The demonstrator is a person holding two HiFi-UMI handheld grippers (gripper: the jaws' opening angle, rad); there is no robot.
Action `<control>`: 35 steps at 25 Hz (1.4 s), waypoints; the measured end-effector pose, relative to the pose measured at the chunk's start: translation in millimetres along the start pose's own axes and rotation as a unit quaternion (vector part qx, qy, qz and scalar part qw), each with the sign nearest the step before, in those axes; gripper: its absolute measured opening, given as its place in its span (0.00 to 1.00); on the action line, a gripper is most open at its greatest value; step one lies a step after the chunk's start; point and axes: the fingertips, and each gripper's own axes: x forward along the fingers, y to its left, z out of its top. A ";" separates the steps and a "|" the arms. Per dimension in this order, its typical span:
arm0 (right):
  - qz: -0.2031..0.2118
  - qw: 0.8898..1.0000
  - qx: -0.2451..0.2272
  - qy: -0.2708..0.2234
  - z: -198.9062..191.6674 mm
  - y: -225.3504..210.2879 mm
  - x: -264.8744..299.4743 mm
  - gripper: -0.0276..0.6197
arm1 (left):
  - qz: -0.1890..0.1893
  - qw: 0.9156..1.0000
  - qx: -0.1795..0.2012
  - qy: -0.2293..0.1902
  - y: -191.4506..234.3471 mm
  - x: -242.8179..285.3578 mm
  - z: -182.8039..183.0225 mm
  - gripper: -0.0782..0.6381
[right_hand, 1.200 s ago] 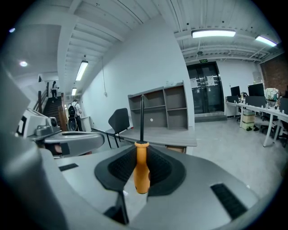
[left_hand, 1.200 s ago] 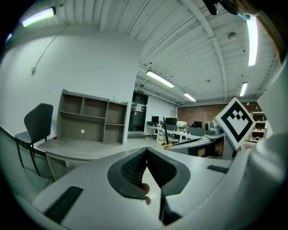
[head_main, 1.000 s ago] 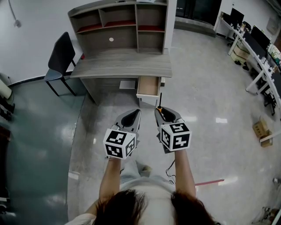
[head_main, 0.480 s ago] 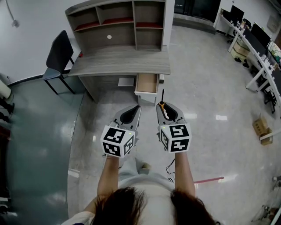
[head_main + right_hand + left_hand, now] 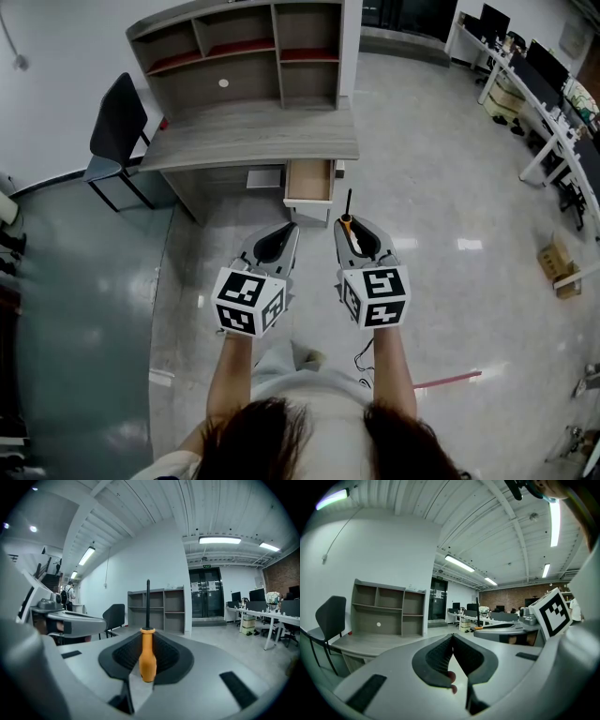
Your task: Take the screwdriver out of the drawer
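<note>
The screwdriver (image 5: 147,658), orange-handled with a thin black shaft, is clamped by its handle in the right gripper (image 5: 352,234), its long axis in line with the jaws and its tip pointing toward the desk's (image 5: 253,136) open drawer (image 5: 308,180), while the left gripper (image 5: 281,236) alongside has its jaws pressed together, empty.

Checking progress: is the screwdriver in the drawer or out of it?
Out. The right gripper is shut on the screwdriver, by its orange handle, well clear of the open drawer under the desk.
</note>
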 end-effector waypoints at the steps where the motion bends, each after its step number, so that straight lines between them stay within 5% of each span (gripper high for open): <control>1: -0.001 1.000 -0.001 -0.001 0.8 0.9 1.2 0.17 | -0.001 1.000 0.000 0.000 1.8 0.3 0.8 0.13; 35: -0.039 0.999 -0.014 0.019 2.5 19.7 35.5 0.17 | -0.042 0.999 -0.014 0.004 46.7 8.9 -1.9 0.13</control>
